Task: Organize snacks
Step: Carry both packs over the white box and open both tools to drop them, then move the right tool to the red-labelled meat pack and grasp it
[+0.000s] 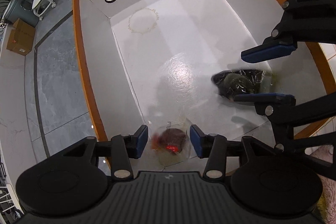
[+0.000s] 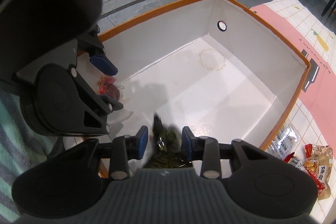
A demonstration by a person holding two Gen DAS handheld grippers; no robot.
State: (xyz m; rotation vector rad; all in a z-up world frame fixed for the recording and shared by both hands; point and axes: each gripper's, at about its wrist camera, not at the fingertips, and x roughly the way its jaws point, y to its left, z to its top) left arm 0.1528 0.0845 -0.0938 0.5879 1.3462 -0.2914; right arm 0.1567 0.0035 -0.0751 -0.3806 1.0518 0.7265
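Orange-rimmed white box point(image 1: 84, 68) with both claws dipped inside. Left gripper point(image 1: 168, 141) spread loose around a clear-wrapped reddish snack point(image 1: 171, 140) on the floor. Right gripper point(image 2: 164, 139) clamping a dark green wrapped snack point(image 2: 166, 140).

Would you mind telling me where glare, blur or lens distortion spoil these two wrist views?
Left wrist view: a bright glare patch sits on the white floor of the orange-rimmed cardboard box; the fisheye bows its walls; the clear-wrapped dark red snack looks slightly smeared. Right wrist view: the clear-wrapped dark green snack is blurred, and the left gripper looms large and dark in the corner.
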